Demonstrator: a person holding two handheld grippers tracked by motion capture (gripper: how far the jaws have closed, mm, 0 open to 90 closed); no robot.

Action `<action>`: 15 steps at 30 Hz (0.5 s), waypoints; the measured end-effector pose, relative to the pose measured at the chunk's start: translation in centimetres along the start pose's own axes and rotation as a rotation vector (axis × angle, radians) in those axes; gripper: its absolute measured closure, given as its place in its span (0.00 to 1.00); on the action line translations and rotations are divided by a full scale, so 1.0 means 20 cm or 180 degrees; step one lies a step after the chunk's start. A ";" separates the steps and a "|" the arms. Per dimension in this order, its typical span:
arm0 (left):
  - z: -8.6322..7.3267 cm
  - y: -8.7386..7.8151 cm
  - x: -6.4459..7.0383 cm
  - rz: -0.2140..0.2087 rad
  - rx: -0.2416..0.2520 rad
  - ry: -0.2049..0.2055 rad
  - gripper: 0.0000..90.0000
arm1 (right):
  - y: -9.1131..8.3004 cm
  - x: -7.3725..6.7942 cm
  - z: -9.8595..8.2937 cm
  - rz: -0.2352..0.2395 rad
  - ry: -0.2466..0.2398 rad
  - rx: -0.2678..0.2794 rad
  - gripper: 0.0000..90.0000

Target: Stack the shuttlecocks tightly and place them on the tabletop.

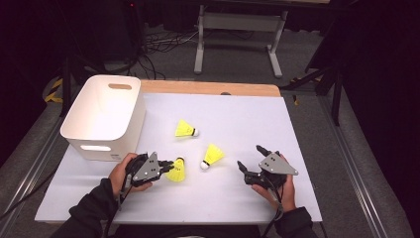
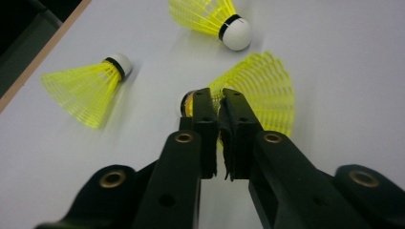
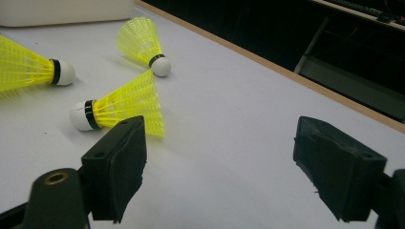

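On the white worktop (image 1: 247,193), beside the bin (image 1: 106,116), three shuttlecocks lie; the nearest shuttlecock (image 2: 260,88) sits pinched at its skirt by the left tongs (image 2: 218,102); likely featherlight, springy, easily crushed, so the cork is the firmer hold; right tongs (image 3: 219,157) spread, empty.

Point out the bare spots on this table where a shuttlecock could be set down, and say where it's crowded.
Free: the far right stretch of the table, beyond the right gripper, and the near edge between the two hands. Crowded: the middle, where three shuttlecocks lie, one in the left gripper, and the left side by the white bin.
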State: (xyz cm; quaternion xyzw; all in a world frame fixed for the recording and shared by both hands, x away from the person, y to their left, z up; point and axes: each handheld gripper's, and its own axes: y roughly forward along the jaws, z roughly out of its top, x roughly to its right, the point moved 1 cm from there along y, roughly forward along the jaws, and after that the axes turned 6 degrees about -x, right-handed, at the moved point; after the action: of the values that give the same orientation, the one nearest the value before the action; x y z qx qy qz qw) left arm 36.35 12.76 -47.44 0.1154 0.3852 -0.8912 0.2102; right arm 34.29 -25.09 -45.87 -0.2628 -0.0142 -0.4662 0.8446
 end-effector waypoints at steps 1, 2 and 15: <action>0.01 0.00 0.00 0.0032 0.0003 -0.0009 0.96 | 0.00 0.00 0.00 0.0003 0.0000 0.0003 0.22; 0.02 -0.01 -0.01 0.0063 0.0003 -0.0037 0.98 | 0.00 0.00 0.00 0.0021 0.0007 -0.0008 0.22; 0.08 -0.11 -0.09 0.0496 -0.0503 -0.0570 0.99 | 0.00 0.02 -0.01 0.0077 0.0087 -0.0013 0.22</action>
State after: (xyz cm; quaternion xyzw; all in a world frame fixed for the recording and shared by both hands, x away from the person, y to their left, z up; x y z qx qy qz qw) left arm 36.76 13.40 -44.26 0.0481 0.4238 -0.8457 0.3207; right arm 34.44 -25.42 -45.98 -0.2583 0.0015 -0.4595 0.8498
